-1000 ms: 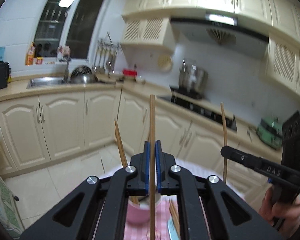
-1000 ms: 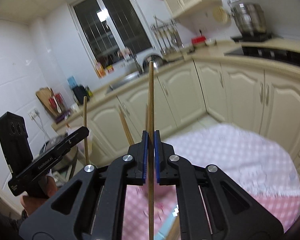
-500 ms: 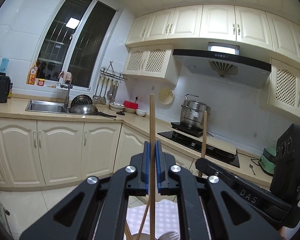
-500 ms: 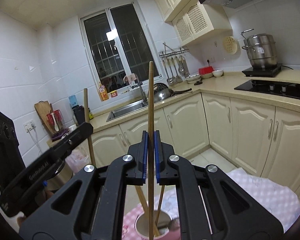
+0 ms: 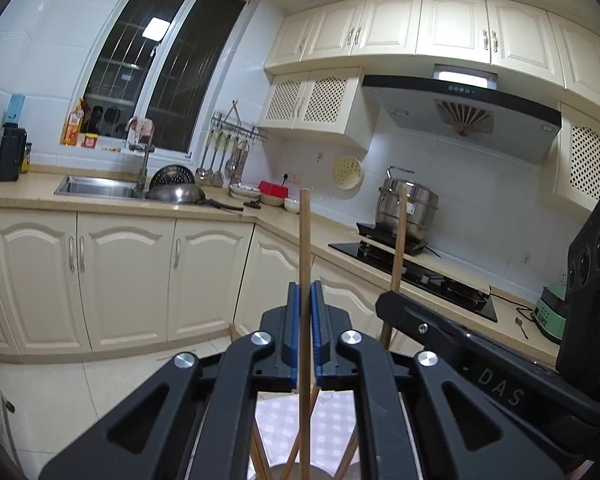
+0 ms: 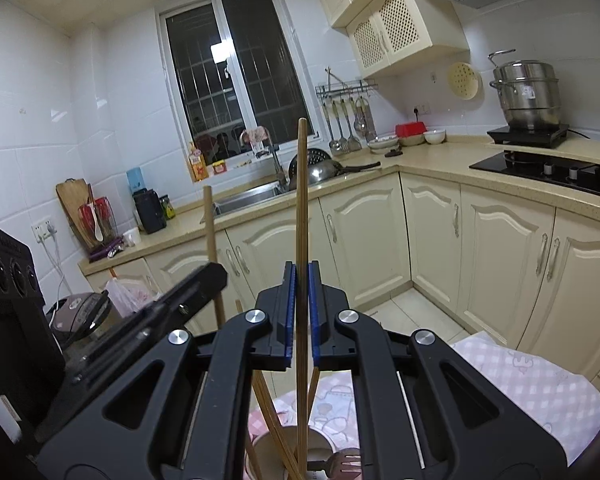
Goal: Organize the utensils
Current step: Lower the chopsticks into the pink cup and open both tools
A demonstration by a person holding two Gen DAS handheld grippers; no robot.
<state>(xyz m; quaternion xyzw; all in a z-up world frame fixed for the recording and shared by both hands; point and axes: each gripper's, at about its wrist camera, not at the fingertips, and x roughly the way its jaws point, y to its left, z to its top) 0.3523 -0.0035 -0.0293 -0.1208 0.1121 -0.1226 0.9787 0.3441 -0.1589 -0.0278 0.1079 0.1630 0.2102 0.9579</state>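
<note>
Upright in each gripper stood one wooden chopstick, thin, round and pale brown. The left gripper (image 5: pixel 305 332) had its black jaws closed on its chopstick (image 5: pixel 305 248), blue ribbed pads pressed to both sides of the stick, which rose well above the fingertips and ran down between the black arms toward the cup (image 5: pixel 300 472) below. The right gripper (image 6: pixel 300 312) gripped the right chopstick (image 6: pixel 301 200) the same way: pads tight against it, the blunt top end high above the jaws, the lower part dropping into the pink cup (image 6: pixel 272 446). That cup was round with a cream inside; several more bamboo sticks leaned in it at slants, and a metal fork (image 6: pixel 342 460) lay with its tines beside the rim. It sat on a pink checked cloth (image 6: pixel 532 384), soft and printed with small figures.

From the left wrist view the other gripper showed at right as a matte black bar, its stick poking up in front of the steel pot (image 5: pixel 406 210). From the right wrist view the left one showed at lower left, its stick standing before the cream cabinets (image 6: pixel 356 236). A glossy black hob (image 5: pixel 412 272) lay on the beige speckled counter, and a steel sink (image 5: pixel 96 186) sat under the dark window (image 5: pixel 160 64). Whether either stick's tip touched the cup's bottom could not be told
</note>
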